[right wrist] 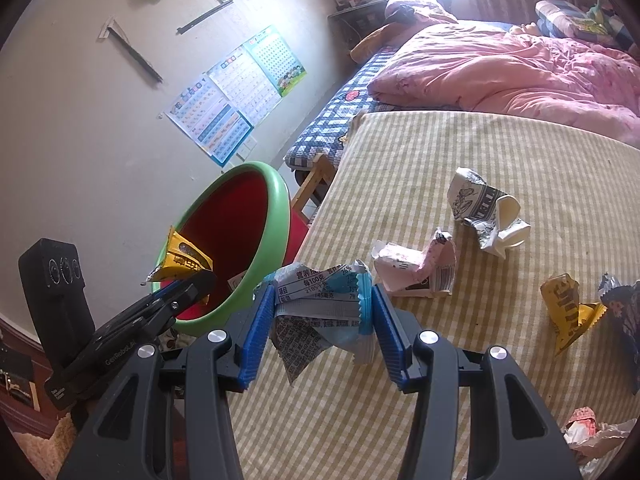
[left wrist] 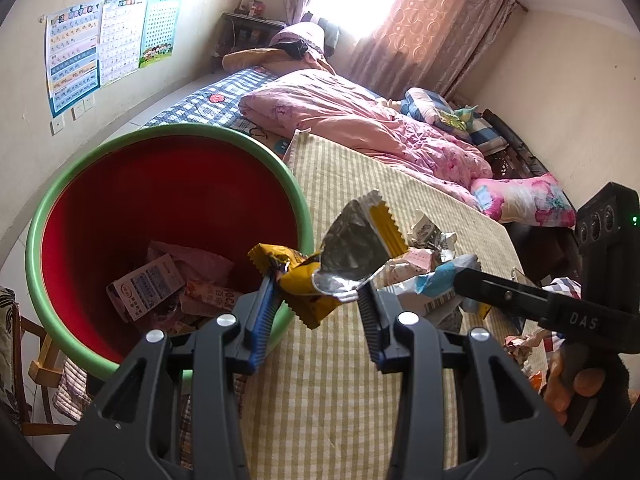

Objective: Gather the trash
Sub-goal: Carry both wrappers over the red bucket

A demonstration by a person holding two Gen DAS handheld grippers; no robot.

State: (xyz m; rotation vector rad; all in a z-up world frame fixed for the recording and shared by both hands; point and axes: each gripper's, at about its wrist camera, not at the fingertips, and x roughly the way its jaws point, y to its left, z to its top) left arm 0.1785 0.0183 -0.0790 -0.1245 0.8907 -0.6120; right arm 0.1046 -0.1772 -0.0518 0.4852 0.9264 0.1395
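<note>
A yellow wrapper (left wrist: 308,284) is pinched by the left gripper (left wrist: 320,300) at the bin's (left wrist: 168,136) green rim, lower centre. Only the left view shows the bin's inside, where litter lies. A blue wrapper (right wrist: 324,300) is pinched by the right gripper (right wrist: 324,320), just right of the bin. Only the right view shows the striped sheet (right wrist: 460,152), with four loose scraps at right and bare cloth above.

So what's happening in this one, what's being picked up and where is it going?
A person clears wrappers off a striped bedspread. The left gripper is clamped on a yellow foil-lined snack wrapper at the rim of the green-rimmed red bin. The right gripper pinches a blue-and-white printed wrapper. More crumpled wrappers lie behind.
</note>
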